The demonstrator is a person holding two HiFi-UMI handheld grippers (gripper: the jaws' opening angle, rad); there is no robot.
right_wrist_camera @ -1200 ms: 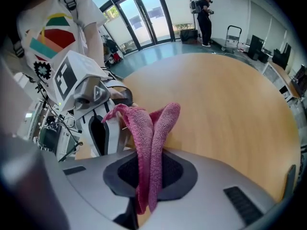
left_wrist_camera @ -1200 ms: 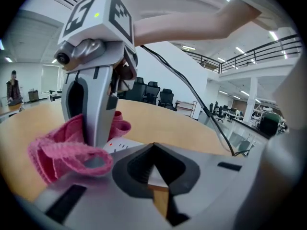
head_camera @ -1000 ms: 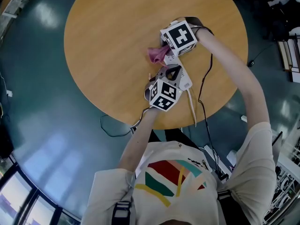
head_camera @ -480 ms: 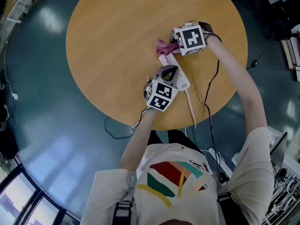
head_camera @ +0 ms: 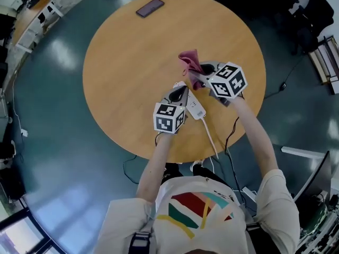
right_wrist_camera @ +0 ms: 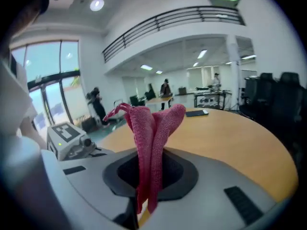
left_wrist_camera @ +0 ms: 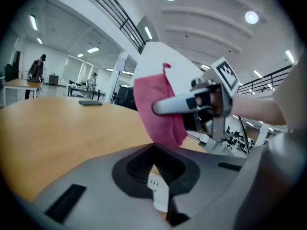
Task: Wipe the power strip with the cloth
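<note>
A white power strip [head_camera: 195, 108] lies on the round wooden table [head_camera: 127, 67], its cable running off the near edge. My left gripper [head_camera: 179, 91] is shut on the strip's far end; in the left gripper view a white piece of the strip [left_wrist_camera: 159, 194] shows pinched between the jaws. A pink cloth [head_camera: 189, 61] sticks up from my right gripper [head_camera: 201, 71], which is shut on it just beyond the strip. The right gripper view shows the cloth [right_wrist_camera: 152, 133] folded and standing upright out of the jaws. In the left gripper view the cloth [left_wrist_camera: 156, 110] hangs above the table.
A dark phone [head_camera: 150, 7] lies near the table's far edge, also seen in the right gripper view as a phone [right_wrist_camera: 196, 112]. Black cables hang below the near edge. People and desks stand far off in the hall.
My right gripper has carried the cloth off the strip's far end, and the cloth now stands up above the table. The left gripper has stayed on the strip.
</note>
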